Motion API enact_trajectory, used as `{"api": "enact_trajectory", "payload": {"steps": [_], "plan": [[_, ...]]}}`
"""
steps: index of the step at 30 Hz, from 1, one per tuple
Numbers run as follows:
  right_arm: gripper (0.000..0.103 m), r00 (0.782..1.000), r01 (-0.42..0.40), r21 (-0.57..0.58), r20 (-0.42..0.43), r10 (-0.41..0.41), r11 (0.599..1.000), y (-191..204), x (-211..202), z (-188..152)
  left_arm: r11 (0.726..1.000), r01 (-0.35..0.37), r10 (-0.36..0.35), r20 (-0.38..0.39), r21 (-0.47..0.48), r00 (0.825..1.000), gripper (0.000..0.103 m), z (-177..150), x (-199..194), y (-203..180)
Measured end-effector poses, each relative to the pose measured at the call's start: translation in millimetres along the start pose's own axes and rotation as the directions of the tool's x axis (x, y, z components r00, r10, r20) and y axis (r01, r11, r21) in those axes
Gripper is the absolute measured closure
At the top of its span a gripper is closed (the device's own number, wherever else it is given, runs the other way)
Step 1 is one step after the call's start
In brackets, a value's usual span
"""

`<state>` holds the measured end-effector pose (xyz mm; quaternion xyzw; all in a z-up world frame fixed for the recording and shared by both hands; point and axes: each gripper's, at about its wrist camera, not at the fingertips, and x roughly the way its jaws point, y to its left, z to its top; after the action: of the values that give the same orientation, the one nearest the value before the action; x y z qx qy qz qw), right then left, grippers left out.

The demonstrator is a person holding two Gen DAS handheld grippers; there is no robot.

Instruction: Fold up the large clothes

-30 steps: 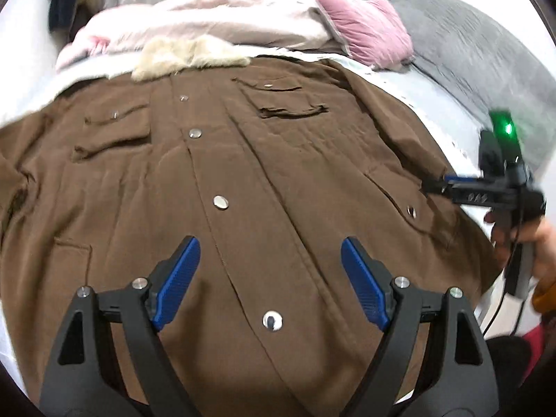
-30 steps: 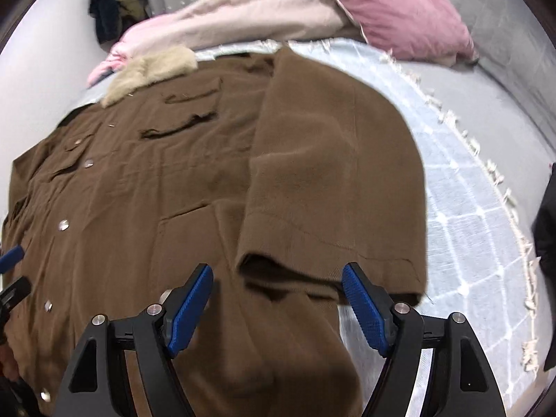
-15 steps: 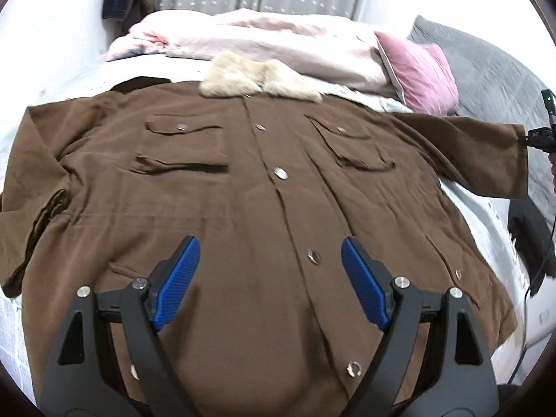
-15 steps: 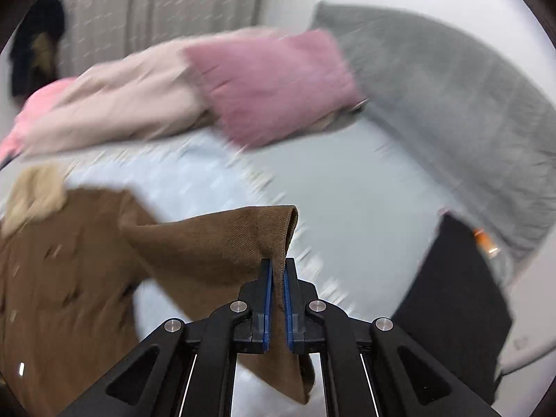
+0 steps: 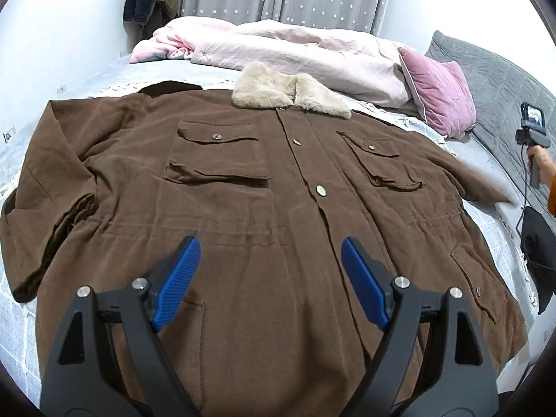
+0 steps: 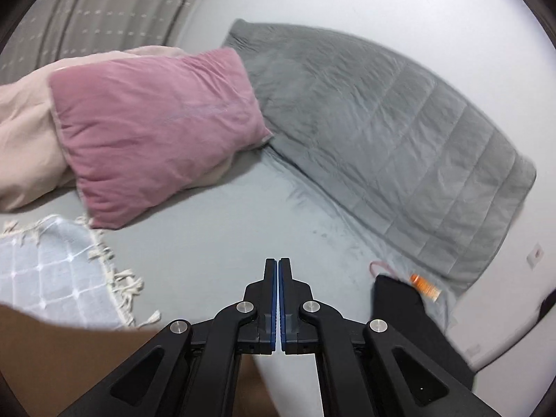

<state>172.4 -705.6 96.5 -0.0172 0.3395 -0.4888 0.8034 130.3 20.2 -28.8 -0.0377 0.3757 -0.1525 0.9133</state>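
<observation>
Since a second ago: right sleeve [image 5: 483, 187] pulled out from across the coat's front.
Coat [image 5: 264, 229]: flat on bed [image 6: 215, 243], unfolded.
Right hand-held gripper [image 6: 279, 299]: clenched; sleeve grip unclear.
Left hand-held gripper [image 5: 267, 281]: released, above hem.

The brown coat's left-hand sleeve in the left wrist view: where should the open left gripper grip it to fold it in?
Probably at the cuff. It is the sleeve's free end, lying flat near the bed's edge, clear of the coat body. The left gripper should come from the outer side, one finger under the cuff's edge.
</observation>
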Motion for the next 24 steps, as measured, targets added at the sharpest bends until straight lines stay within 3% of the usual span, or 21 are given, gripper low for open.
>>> {"api": "enact_trajectory", "payload": {"steps": [2, 5, 11, 14, 16, 17, 22, 24], "plan": [[0.101, 0.995, -0.093, 0.048, -0.019, 0.094, 0.995, 3, 11, -15, 1.000, -0.006, 0.007, -0.009, 0.014, 1.000, 0.020, 0, 3, -1], [0.098, 0.974, -0.220, -0.010, -0.048, 0.220, 0.975, 32, 9, -42, 0.998, -0.046, 0.047, -0.017, 0.038, 0.999, 0.020, -2, 7, -3], [0.088, 0.894, -0.432, -0.071, -0.167, 0.416, 0.899, 74, -25, -94, 0.993, -0.105, 0.107, -0.042, 0.061, 0.993, 0.020, 0, 10, 2], [0.070, 0.828, -0.532, -0.032, -0.231, 0.511, 0.846, 78, -54, -118, 0.984, -0.166, 0.168, -0.029, 0.060, 0.985, 0.020, 6, 9, 11], [0.048, 0.792, -0.582, -0.019, -0.241, 0.561, 0.813, 81, -76, -127, 0.979, -0.201, 0.202, -0.022, 0.036, 0.979, 0.020, 10, 8, 21], [0.046, 0.780, -0.601, -0.021, -0.235, 0.580, 0.799, 82, -88, -130, 0.977, -0.212, 0.213, -0.022, 0.025, 0.977, 0.019, 12, 9, 25], [0.040, 0.768, -0.623, -0.045, -0.223, 0.600, 0.781, 88, -152, -148, 0.947, -0.321, 0.320, -0.043, -0.014, 0.946, 0.019, 22, 10, 49], [0.036, 0.741, -0.647, 0.012, -0.225, 0.633, 0.762, 85, -177, -162, 0.914, -0.405, 0.402, -0.092, -0.020, 0.911, 0.019, 25, 15, 64]]}}
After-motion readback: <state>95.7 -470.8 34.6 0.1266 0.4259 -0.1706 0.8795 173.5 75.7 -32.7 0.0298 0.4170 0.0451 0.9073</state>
